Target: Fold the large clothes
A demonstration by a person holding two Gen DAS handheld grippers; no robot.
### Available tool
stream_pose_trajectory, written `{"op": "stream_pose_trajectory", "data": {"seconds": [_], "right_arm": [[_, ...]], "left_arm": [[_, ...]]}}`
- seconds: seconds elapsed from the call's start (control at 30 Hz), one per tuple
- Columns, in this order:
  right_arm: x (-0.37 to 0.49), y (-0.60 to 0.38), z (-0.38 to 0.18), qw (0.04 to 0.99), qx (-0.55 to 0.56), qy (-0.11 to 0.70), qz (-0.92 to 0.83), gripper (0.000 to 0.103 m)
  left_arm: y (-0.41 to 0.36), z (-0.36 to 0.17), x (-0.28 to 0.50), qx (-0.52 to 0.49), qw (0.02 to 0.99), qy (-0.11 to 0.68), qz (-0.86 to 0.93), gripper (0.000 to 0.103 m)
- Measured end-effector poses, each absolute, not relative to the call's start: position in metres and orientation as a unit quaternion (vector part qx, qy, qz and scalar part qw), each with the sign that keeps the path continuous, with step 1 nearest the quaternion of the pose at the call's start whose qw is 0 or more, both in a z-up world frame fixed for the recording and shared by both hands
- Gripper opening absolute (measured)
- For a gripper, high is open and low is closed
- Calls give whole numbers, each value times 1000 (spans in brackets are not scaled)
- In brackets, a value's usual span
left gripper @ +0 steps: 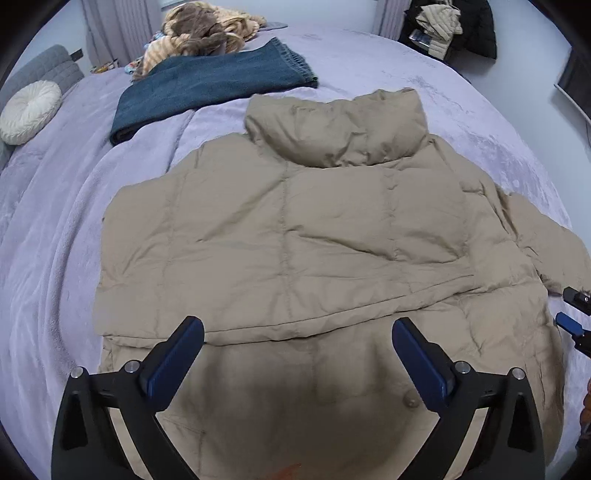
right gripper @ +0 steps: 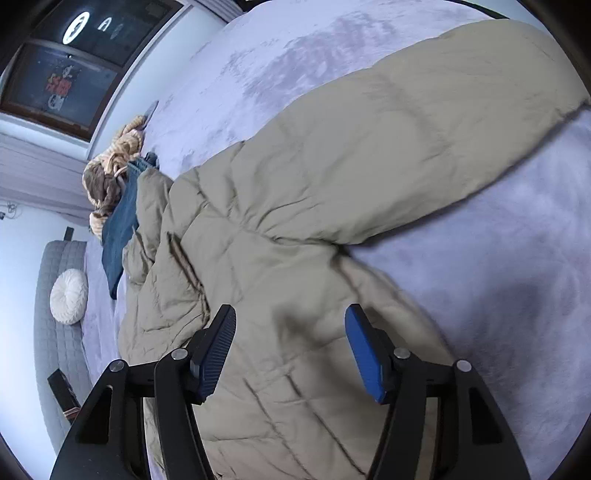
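Note:
A tan puffer jacket (left gripper: 295, 229) lies flat on the lavender bed cover (left gripper: 55, 229), hood (left gripper: 340, 125) at the far end. A layer of it is folded across the body, with its edge running just beyond my left fingers. My left gripper (left gripper: 298, 325) hovers over the jacket's near part, open wide, nothing between its blue pads. My right gripper (right gripper: 291, 310) is open above the jacket's (right gripper: 280, 266) side, where one sleeve (right gripper: 424, 122) stretches out over the bed; nothing is held. Its fingertips (left gripper: 570, 325) show at the right edge of the left wrist view.
A folded dark blue blanket (left gripper: 207, 88) and a brown-and-cream plush throw (left gripper: 199, 33) lie beyond the hood. A white round cushion (left gripper: 29, 110) leans on the grey headboard (left gripper: 40, 70). Dark clothes (left gripper: 450, 29) are piled at the far right. A window (right gripper: 66, 66) is on the wall.

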State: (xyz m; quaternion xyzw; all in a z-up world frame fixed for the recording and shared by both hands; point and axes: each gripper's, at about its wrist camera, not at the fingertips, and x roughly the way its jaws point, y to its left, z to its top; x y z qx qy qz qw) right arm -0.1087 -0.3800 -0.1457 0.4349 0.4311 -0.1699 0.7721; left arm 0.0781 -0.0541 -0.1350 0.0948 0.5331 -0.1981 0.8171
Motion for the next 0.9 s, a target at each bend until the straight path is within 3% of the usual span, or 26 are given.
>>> {"op": "stream_pose_trajectory", "data": {"seconds": [0.13,0.33,0.4,0.9], "right_arm": [[-141,-418,-145,766,449,413,-204,81],[-187,-486,-152,743,512,352,-249,88],[-197,-507,-157,735,538,329,-249,103],[-194,-616,-176,706,636,206,-235,103]], "left_arm": [[-88,-131,70,96,811,538,-210,102],[-132,-137,58,96,790,558,-237,102],[-144,-136,53,98,789,556,-243,102],[-187,-134,44,110,786,556,-246,102]]}}
